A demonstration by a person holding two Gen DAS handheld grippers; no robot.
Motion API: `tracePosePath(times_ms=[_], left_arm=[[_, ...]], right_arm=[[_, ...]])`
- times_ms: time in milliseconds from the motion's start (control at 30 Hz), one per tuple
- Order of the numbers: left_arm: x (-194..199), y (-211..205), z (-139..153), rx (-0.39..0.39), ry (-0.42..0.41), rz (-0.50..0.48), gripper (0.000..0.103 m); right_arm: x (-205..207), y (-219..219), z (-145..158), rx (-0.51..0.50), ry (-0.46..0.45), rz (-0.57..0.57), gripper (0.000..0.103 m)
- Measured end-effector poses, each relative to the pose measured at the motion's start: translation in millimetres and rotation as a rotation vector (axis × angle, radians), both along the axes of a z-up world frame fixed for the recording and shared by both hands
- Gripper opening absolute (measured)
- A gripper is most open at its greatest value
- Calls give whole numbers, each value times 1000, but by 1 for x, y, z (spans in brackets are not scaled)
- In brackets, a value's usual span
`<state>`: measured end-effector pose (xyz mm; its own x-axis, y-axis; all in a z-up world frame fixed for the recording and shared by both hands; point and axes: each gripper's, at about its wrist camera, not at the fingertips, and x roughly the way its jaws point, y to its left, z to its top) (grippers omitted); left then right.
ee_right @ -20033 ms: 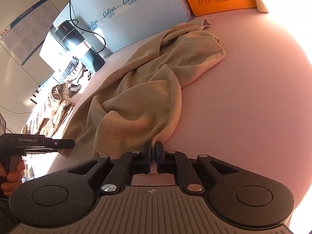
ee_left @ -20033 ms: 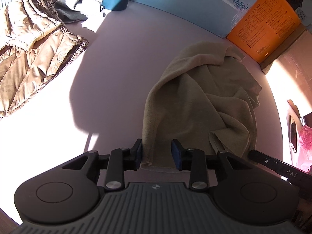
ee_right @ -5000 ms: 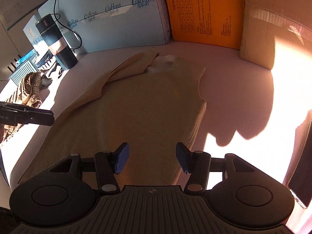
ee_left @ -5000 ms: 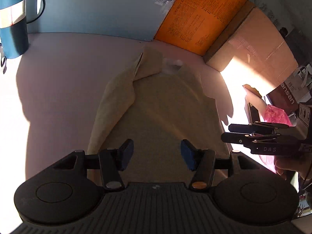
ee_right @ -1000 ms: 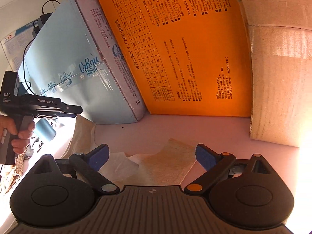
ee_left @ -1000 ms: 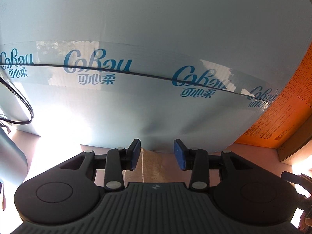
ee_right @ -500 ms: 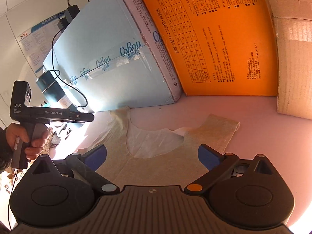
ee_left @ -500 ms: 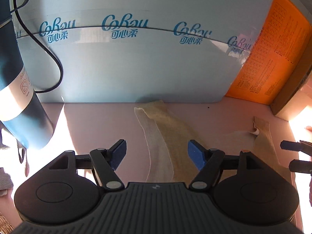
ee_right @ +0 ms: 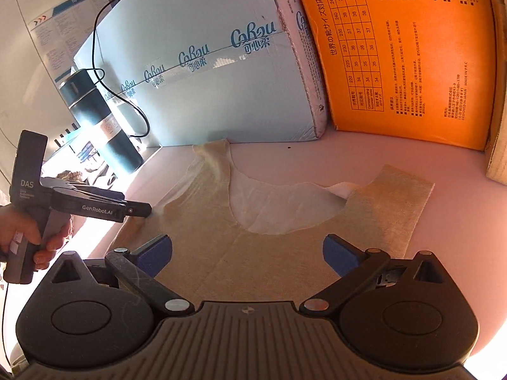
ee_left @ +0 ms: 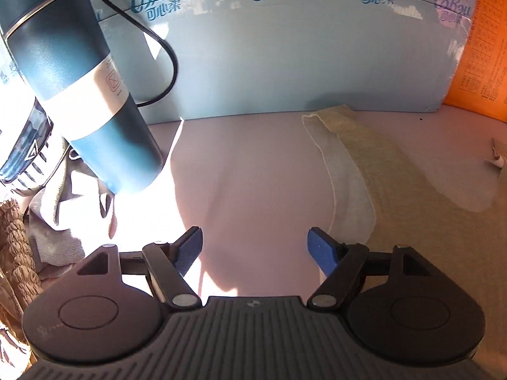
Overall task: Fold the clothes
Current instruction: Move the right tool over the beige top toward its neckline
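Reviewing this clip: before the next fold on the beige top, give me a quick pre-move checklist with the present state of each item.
1. Left gripper open and holding nothing: ok.
2. Right gripper open and holding nothing: ok.
3. Beige knit sleeveless top lying flat on the pink table, neckline toward the boxes: ok.
4. Both shoulder straps smooth: cannot tell; the left strap reaches the light blue cardboard box.
5. Dark teal bottle and its black cable apart from the top: ok.
6. Hem end of the top straight: cannot tell, it is hidden below the grippers.
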<state>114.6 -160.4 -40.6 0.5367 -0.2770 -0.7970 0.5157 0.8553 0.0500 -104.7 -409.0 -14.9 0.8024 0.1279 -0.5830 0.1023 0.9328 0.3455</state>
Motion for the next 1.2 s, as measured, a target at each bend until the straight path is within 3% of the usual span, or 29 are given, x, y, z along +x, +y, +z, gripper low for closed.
tracePosePath(times_ms=[133,200,367,467,567,667,800,900,1000,1200], left_arm=[[17,-19,17,-168,61,-28,72],[28,-46,16,-185,84,-70,74],[46,-84,-1,-65,39,-108,74],[66,-87,-7,19,-43,-22,74],[85,-72,-7,-6,9,54,74],[90,-58,-2,-39,44,62,74],[87,-55,8,-3,20,23,74],[88,-54,15,12,10,14,76],[88,-52,20,30,15,13,76],[93,-41,23,43,39,17,77]], right_arm=[[-15,4,0,17,-21,-30,103],[-16,8,-1,31,-21,-34,103],[-16,25,1,54,-12,13,103],[-18,33,2,74,-11,66,103],[-8,41,1,109,-5,148,103],[15,55,5,99,-24,230,103],[62,83,7,66,-56,336,103],[102,108,-7,47,31,397,103],[119,127,-19,66,37,420,103],[141,159,-22,160,40,570,103]])
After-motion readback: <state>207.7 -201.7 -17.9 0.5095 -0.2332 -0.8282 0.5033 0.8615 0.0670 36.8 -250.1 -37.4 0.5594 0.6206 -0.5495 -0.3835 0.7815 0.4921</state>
